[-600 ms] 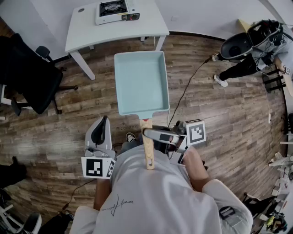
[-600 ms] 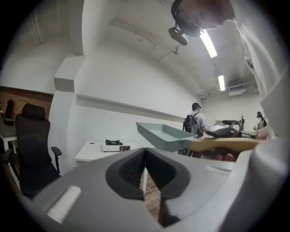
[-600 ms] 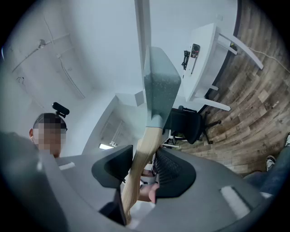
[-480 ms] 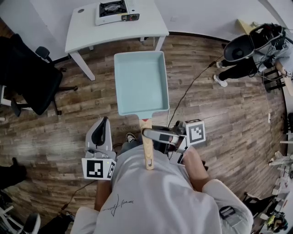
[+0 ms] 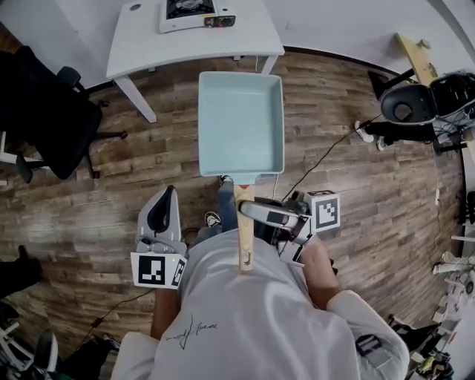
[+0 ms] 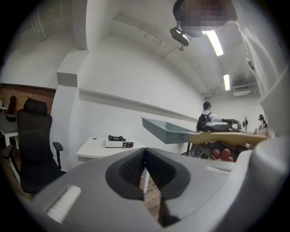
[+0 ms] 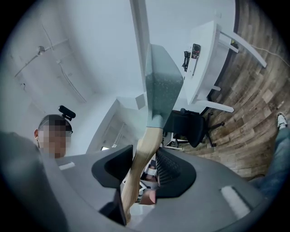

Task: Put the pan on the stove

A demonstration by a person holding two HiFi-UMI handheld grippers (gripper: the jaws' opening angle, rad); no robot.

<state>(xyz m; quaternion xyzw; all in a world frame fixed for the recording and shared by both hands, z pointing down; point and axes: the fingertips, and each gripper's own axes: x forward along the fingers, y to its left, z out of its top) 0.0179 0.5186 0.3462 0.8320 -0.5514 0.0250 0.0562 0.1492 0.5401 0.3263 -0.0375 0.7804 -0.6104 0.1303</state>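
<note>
Grippers: the right gripper (image 5: 247, 211) grasps the wooden handle (image 5: 244, 241) of the pan (image 5: 241, 122), which is held at centre frame over the floor. The left gripper (image 5: 164, 199), lower left, is clenched on nothing. The stove (image 5: 194, 11) is on the table (image 5: 148, 44) at the top edge. Handling: keep the pan level and centre it over the burner. Change: table and stove lie nearer the pan than before.

Seen from above, open wooden floor (image 5: 133, 185) fills the middle of the frame and leads up to a white table (image 5: 245, 41) at top centre. A stove (image 5: 194, 13) sits at the table's far edge, with bare tabletop on either side of it. A black office chair (image 5: 44, 119) crowds the upper left, beside the table's left end. The raised pan (image 5: 241, 122) hangs just below the table's near edge. A cable (image 5: 330, 152) crosses the floor on the right, and dark equipment (image 5: 415, 104) stands at the upper right edge.
</note>
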